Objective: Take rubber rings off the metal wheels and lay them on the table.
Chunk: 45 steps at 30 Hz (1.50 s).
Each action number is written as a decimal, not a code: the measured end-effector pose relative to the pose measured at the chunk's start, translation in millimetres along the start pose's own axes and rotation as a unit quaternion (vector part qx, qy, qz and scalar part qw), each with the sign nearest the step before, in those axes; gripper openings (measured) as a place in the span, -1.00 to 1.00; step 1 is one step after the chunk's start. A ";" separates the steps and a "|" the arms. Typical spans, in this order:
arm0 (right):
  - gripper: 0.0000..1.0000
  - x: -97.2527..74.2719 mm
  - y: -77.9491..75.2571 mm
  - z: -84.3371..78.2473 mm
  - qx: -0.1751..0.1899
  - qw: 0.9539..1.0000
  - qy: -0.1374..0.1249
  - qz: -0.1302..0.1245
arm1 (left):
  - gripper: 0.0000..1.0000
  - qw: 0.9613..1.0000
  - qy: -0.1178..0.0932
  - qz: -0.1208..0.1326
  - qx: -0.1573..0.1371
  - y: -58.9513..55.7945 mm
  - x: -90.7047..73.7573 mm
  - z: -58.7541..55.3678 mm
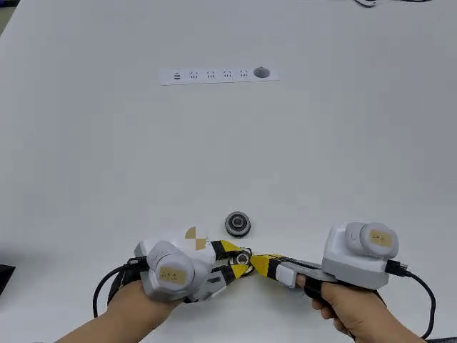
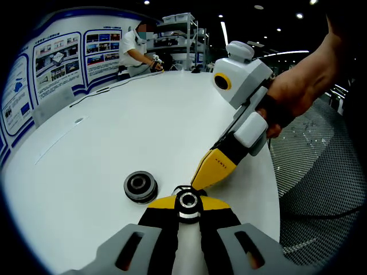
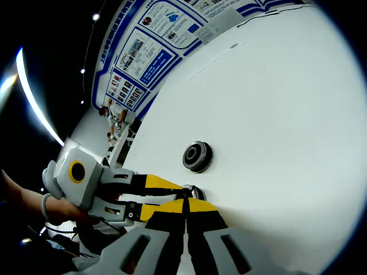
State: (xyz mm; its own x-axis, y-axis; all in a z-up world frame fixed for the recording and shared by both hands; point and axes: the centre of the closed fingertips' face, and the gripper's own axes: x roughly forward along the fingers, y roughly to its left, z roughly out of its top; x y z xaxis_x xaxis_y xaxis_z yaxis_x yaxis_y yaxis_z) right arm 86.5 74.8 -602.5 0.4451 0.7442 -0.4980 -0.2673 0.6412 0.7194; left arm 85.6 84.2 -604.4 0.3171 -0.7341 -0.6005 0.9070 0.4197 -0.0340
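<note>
Two wheels, both at lower centre of the head view. The held wheel [image 2: 188, 200], at bottom centre of the left gripper view, is clamped between the jaws of the left gripper [image 2: 187, 208], and its dark ring [image 2: 179, 190] is not yet off. The loose wheel [image 1: 238, 224] lies flat on the table [image 1: 321, 157], just above the two grippers, untouched and with its own ring in place. The right gripper [image 3: 185, 201] has its jaws drawn together with the tips against the held wheel's rim. Whether they have nipped the rubber cannot be told.

Likely hazards:
- The closed tips may ride on metal rather than rubber, so a pull would slide off and free nothing.
- The held wheel is small and round, so a sideways tug could twist it out of the left clamp. It could then drop and roll toward the table edge at the bottom of the frame.
- A stretched ring may snap loose and fly clear.
- A jolted gripper could knock the loose wheel.
</note>
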 end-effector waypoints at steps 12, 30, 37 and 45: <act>-0.97 0.9 17.6 8.0 0.003 1.000 -0.011 0.025 | -0.74 1.000 0.000 0.000 0.001 0.4 0.6 -0.7; -0.96 -2.9 4.4 4.5 0.022 1.000 -0.018 0.002 | -0.70 1.000 -0.002 -0.004 0.011 -0.5 0.2 1.0; -0.96 -2.0 2.8 3.6 0.023 1.000 -0.017 -0.001 | -0.65 1.000 -0.022 -0.006 0.018 -3.1 -4.0 11.3; -0.96 -1.7 3.5 3.8 0.024 1.000 -0.016 0.000 | -0.54 0.999 -0.027 0.004 0.023 -2.1 -8.7 11.8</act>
State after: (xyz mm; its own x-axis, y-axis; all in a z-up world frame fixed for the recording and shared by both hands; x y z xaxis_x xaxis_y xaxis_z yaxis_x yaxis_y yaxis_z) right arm 88.1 75.0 -597.3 0.4730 0.7375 -0.4820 -0.2257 0.6303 0.7428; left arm 84.1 83.4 -589.7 0.3371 -0.7590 -0.5570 0.9160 0.4011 0.0079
